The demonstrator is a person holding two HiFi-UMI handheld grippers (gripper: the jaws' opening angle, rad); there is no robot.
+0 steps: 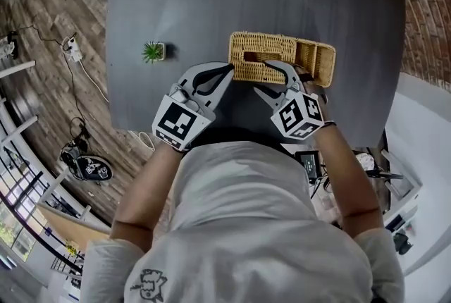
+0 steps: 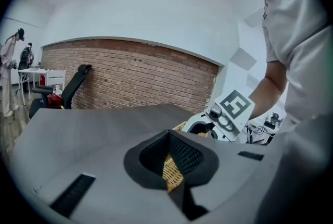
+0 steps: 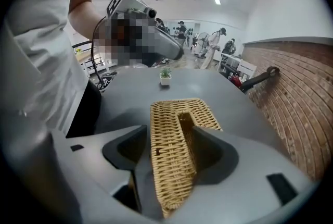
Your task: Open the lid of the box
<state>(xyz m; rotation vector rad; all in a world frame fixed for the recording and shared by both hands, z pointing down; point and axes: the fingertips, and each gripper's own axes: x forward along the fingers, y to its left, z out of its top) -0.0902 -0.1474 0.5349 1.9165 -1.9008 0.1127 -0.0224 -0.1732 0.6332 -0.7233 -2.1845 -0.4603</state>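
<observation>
lid long axis left-right | right hand-held gripper clamps near edge | left hand-held gripper pinches near-left corner

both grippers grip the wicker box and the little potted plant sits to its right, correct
Not quite. The head view shows the small green potted plant to the left of the woven wicker box, not its right. The rest holds: the left gripper and right gripper both grip the box.
</observation>
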